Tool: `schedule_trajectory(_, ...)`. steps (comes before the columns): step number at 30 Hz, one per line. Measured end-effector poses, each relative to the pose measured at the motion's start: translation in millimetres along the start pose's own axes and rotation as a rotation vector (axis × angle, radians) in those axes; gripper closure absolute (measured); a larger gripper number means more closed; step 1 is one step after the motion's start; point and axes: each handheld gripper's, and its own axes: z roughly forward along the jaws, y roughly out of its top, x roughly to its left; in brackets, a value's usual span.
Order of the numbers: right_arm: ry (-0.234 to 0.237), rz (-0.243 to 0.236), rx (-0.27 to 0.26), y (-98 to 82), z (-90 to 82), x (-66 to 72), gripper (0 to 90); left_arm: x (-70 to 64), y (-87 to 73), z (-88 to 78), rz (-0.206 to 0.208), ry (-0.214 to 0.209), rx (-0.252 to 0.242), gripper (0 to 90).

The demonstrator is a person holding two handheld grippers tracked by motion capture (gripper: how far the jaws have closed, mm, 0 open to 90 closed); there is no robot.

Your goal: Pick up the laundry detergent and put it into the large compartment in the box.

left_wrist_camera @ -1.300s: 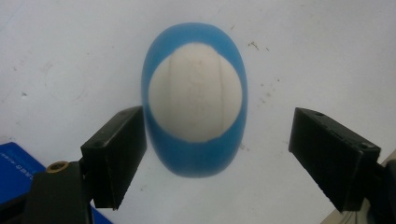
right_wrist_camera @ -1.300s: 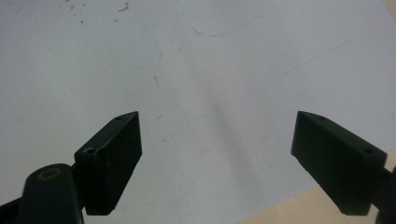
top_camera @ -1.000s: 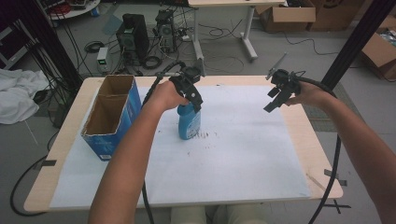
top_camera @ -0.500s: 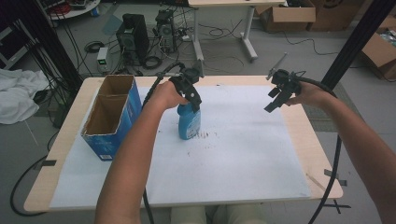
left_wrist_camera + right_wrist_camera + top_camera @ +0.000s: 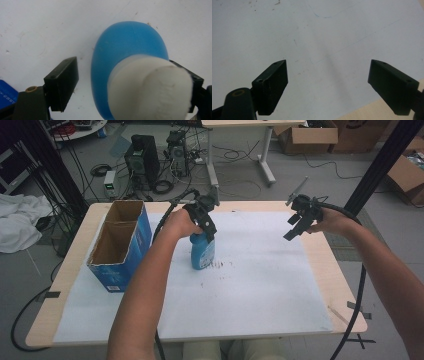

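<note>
A blue bottle (image 5: 202, 254) with a white cap stands upright on the white paper sheet (image 5: 260, 285), left of the table's middle. My left gripper (image 5: 206, 220) hangs right over its top, jaws pointing down. In the left gripper view the bottle (image 5: 125, 45) and its white cap (image 5: 147, 87) sit between the jaws of the left gripper (image 5: 130, 85). The left jaw stands clear of the bottle, and the right jaw is partly hidden behind the cap. My right gripper (image 5: 296, 226) is held above the table's right side. The right gripper (image 5: 328, 87) is open over bare paper.
An open-topped blue cardboard box (image 5: 120, 245) stands at the table's left side. The wooden table edge (image 5: 345, 285) runs close beyond the paper on the right. Small dark specks (image 5: 220, 266) lie on the paper beside the bottle.
</note>
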Motion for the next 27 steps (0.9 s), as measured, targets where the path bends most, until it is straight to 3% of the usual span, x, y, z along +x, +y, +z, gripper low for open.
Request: schedule_trajectory(27,-0.003,-0.001,-0.002,0.6,-1.2,1.6,16.2,-0.6,-2.8,-1.8,0.009,-0.036,-0.019,29.6)
